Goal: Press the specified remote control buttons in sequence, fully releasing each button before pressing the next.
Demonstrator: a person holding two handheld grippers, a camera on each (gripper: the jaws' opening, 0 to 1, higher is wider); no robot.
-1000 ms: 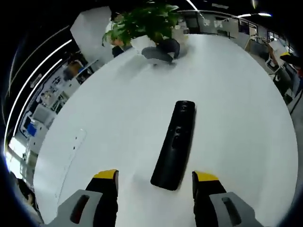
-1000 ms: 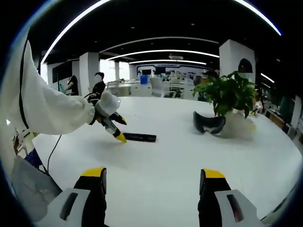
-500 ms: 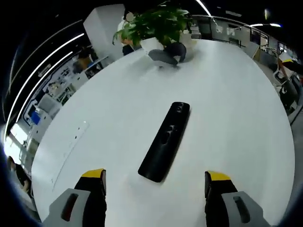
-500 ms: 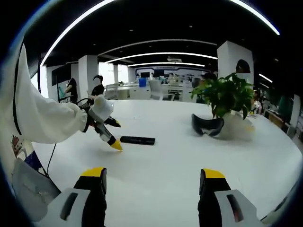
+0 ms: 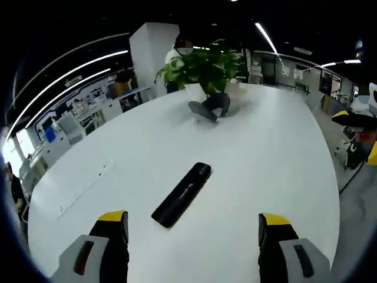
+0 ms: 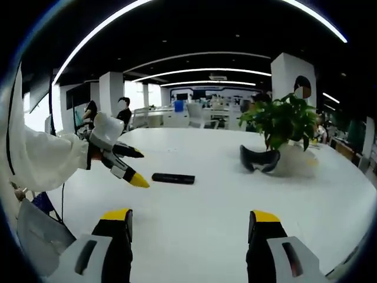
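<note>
1. The left gripper [image 5: 191, 233] is held above the white tabletop [image 5: 265, 171], tilted down toward it. Its two yellow-tipped fingers [image 5: 112, 217] are spread wide apart and hold nothing.
2. In the right gripper view the left gripper [image 6: 126, 166] comes in from the left, held by a person's arm in a white sleeve [image 6: 41, 162]. Its fingers point right and slightly down, toward the near-left end of the remote control [image 6: 173, 178], and stop just short of it, not touching.
3. The right gripper [image 6: 191, 227] is held low and level over the near part of the tabletop [image 6: 235, 200], looking across it. Its fingers [image 6: 115, 216] are also released, wide apart, with nothing between them.
4. The remote control [image 5: 182, 194] is a long black bar lying flat on the tabletop. In the left gripper view it sits between the two fingers and a little beyond them, running diagonally from near-left to far-right. Its buttons are too small to make out.
5. At the far side of the tabletop stands a white pot [image 5: 197, 91] holding a leafy green plant [image 5: 203, 62].
6. A dark curved headset-like object [image 5: 207, 107] rests on the tabletop, touching or just in front of the pot; in the right gripper view it [image 6: 259, 160] lies well to the right of the remote control.
7. People [image 6: 123, 112] stand in the office far behind the tabletop.
</note>
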